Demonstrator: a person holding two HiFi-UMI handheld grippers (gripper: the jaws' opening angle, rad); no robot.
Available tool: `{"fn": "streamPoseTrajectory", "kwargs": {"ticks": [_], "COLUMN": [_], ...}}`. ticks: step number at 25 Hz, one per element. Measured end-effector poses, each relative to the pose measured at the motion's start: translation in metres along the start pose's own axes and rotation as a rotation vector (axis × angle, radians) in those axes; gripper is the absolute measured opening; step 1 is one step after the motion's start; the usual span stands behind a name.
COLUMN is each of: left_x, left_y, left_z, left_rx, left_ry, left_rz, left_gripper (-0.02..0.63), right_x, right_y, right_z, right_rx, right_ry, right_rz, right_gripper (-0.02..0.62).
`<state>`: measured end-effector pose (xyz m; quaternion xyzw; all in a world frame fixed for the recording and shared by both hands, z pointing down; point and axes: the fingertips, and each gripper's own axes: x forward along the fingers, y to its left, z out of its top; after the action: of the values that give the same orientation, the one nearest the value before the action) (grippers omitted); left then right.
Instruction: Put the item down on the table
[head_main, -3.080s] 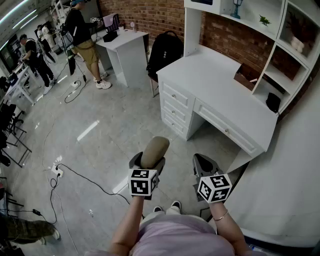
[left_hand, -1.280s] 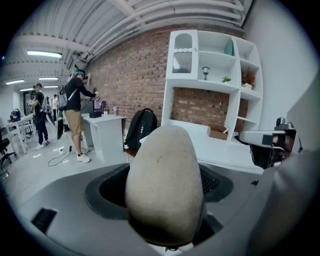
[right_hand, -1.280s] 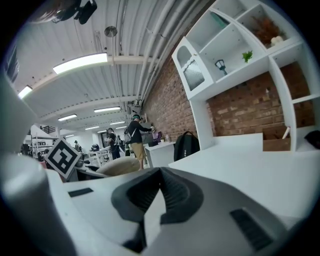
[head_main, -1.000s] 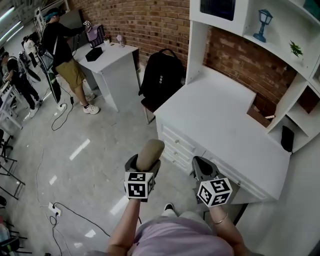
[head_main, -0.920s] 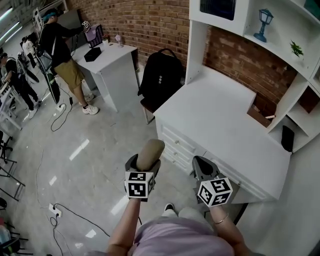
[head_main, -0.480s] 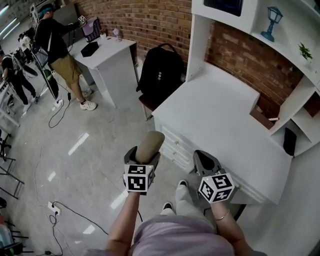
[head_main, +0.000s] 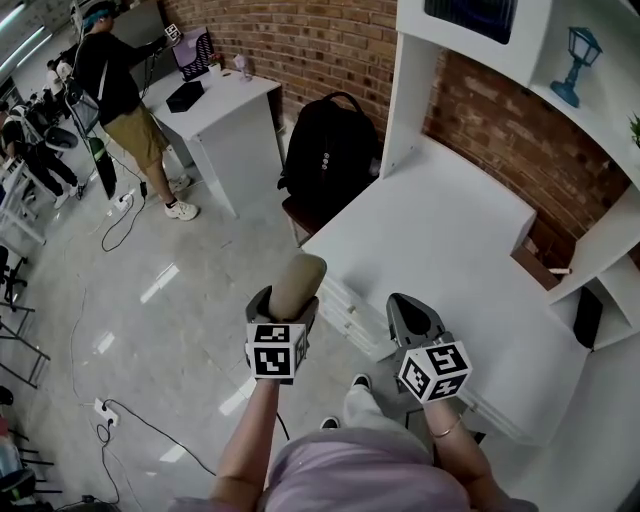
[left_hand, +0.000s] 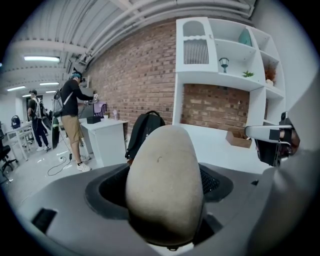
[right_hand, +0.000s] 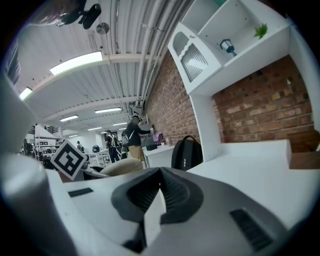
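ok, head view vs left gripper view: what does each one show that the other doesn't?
Head view only: the holder's forearms, the floor cable and the marker cube on the left gripper.
Left gripper view only: the ceiling lights and the ribbed panel in the top shelf niche.
Both: the beige oval item clamped between the left jaws, the white desk, the black backpack, the blue lamp and the brick wall.
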<state>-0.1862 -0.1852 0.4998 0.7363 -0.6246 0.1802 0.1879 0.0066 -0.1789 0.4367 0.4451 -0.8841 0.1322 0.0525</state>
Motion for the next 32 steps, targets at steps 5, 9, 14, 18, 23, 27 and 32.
{"fn": "streamPoseTrajectory", "kwargs": {"ticks": [5,9,14,18,23,27,32], "left_x": [0.025,0.045,0.069,0.09,0.115,0.134,0.161], "left_y": [0.003,0.0,-0.008,-0.017,-0.025,-0.03,-0.035], "left_z": [0.015,0.026,0.037,0.043,0.048,0.049,0.044], "left_rx": [0.002,0.018,0.036,0.049,0.063,0.067,0.088], "left_ry": [0.004,0.008,0.023,0.032,0.047,0.067,0.09], "left_rz": [0.025,0.025,0.014,0.005,-0.008,-0.017,-0.023], "left_gripper": [0.397,0.397,0.397,0.397,0.397,0.397,0.397], "right_x": [0.02,0.029,0.038,0.042,0.044,0.044,0.045], "right_y": [-0.016,-0.029,-0.043,-0.053,-0.066,-0.075,-0.084], "right_z": [0.006,0.005,0.006,0.006,0.005,0.003,0.001], "right_rx": [0.007,0.012,0.018,0.024,0.033,0.04,0.045], "right_ry": [0.007,0.022,0.028,0.029,0.034,0.041,0.045], "right_rz": [0.025,0.031,0.034,0.032,0.024,0.014,0.002], "right_gripper": [0.002,0.002,0.002,0.002,0.002,0.002,0.002]}}
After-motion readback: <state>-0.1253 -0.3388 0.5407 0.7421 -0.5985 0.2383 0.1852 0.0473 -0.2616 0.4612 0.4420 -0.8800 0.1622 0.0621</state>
